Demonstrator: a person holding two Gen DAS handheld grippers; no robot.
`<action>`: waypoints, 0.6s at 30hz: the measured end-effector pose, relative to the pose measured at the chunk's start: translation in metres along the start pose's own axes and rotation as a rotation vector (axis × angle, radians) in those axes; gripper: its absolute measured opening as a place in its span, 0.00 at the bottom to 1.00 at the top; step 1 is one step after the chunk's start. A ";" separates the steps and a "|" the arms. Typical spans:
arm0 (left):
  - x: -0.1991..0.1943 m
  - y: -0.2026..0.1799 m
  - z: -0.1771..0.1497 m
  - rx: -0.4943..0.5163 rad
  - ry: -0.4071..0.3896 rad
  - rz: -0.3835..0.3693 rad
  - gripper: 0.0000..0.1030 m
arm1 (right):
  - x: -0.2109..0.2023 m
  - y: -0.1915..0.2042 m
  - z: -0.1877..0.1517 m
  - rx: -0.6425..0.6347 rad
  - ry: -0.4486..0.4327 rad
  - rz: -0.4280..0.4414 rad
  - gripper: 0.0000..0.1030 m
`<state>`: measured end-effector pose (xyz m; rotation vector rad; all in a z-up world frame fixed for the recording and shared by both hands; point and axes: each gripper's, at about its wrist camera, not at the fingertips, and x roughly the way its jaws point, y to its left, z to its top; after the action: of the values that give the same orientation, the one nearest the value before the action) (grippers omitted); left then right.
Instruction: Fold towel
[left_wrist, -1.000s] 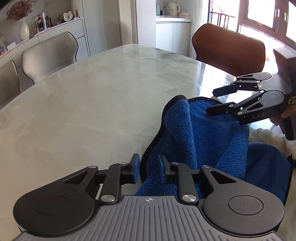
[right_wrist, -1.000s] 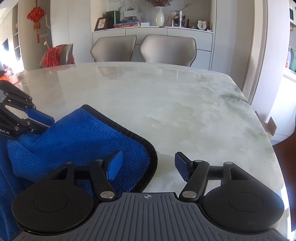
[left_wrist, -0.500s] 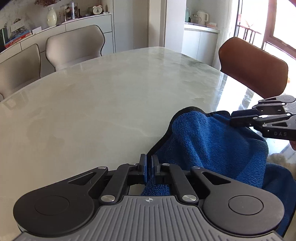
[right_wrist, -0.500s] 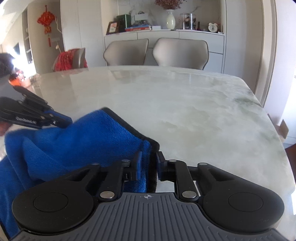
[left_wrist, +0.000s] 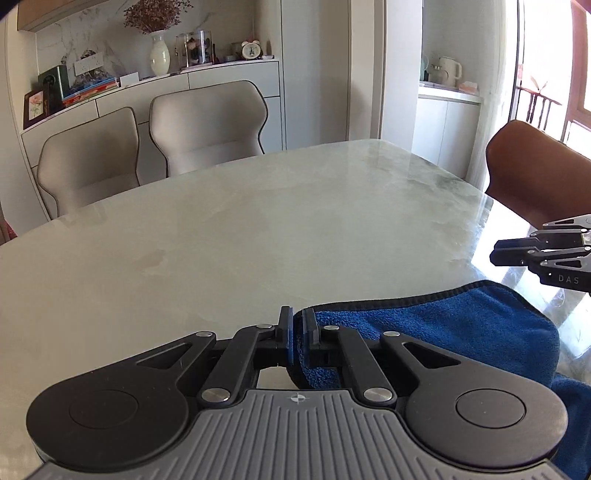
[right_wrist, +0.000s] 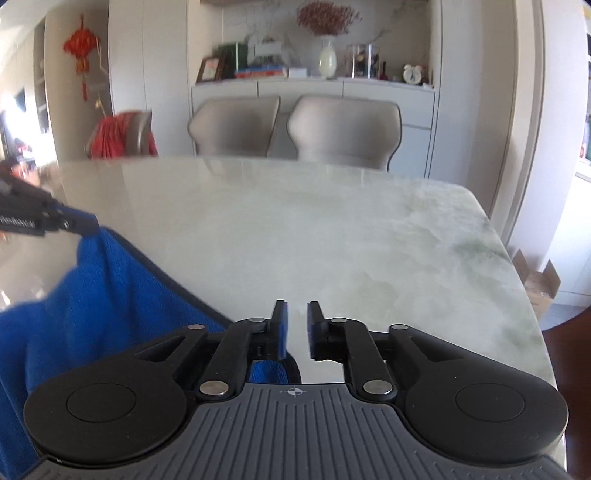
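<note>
Left wrist view looks over a pale marble table (left_wrist: 258, 229), bare ahead, with two grey chairs (left_wrist: 207, 125) behind it, a brown chair (left_wrist: 532, 166) at the right end and a sideboard carrying a vase (left_wrist: 159, 55). Nothing stands in the way on the tabletop. The left gripper (left_wrist: 297, 332) is clamped tight on the dark-bound edge of the blue towel (left_wrist: 461, 325), which hangs to the right in a loose fold above the table's near edge. The right gripper (right_wrist: 297, 328) has a clear gap between its pads; the towel's edge (right_wrist: 110, 302) lies beside and under its left finger, not pinched. Half a second earlier those pads were closed on the towel corner, and its jaws have just been opening, leaving nothing between them. The towel is now drawn out flatter than the earlier bunched heap.
</note>
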<state>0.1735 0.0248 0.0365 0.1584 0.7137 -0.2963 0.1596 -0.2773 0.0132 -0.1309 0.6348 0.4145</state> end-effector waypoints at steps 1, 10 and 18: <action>0.003 -0.001 -0.002 0.006 0.007 0.002 0.03 | 0.003 0.001 -0.004 -0.006 0.030 0.001 0.48; 0.031 -0.002 -0.025 0.020 0.090 -0.011 0.04 | 0.007 0.007 -0.026 -0.028 0.043 0.029 0.34; 0.030 -0.010 -0.029 0.077 0.091 0.020 0.14 | 0.003 0.027 -0.028 -0.113 0.024 0.043 0.10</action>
<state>0.1736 0.0159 -0.0059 0.2531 0.7906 -0.2994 0.1348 -0.2584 -0.0108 -0.2305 0.6384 0.4908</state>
